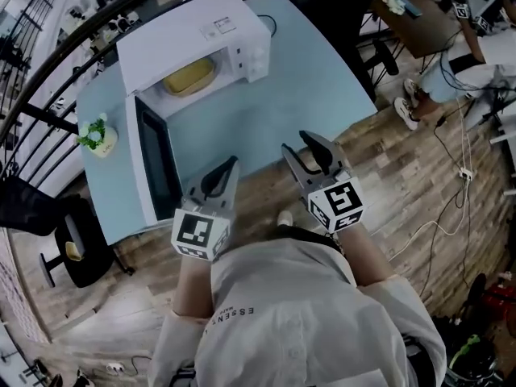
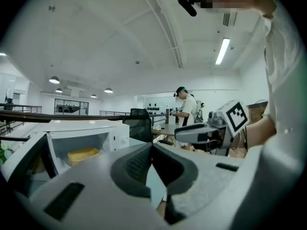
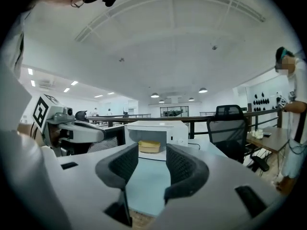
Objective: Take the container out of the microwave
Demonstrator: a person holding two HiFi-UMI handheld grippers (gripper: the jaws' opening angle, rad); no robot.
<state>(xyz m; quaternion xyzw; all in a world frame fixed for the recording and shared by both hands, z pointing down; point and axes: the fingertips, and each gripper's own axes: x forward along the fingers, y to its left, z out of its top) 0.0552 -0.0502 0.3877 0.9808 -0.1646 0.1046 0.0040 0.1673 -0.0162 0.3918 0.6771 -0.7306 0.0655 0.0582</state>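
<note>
Inside the white microwave (image 1: 193, 35), on its floor, sits the yellow container (image 1: 189, 76), shallow and rectangular, untouched, and neither gripper is near it. The microwave door (image 1: 157, 164) is swung wide open towards the person, its dark glass panel facing up in the head view. There's a small label on the microwave's top, but the print is too small to read.

The microwave stands on a pale blue table (image 1: 298, 79), and off its left side there's a little potted plant (image 1: 97, 135) with green leaves.

Now the grippers. Both hover at the near edge of the table, well apart from the microwave. The left gripper (image 1: 232, 164) has its jaws pressed together, tips meeting, nothing between them. The right gripper (image 1: 293, 140) has its jaws spread wide, and its own view shows only bare blue tabletop in the gap, with the yellow container far off beyond. Each carries a cube with black-and-white square markers.

Below them, the person's pale shirt (image 1: 298, 321) shows print; "ESSEN" can be made out, and the rest is unclear. A black chair (image 1: 76, 244) sits on the wooden floor (image 1: 419, 176) left of the table.
</note>
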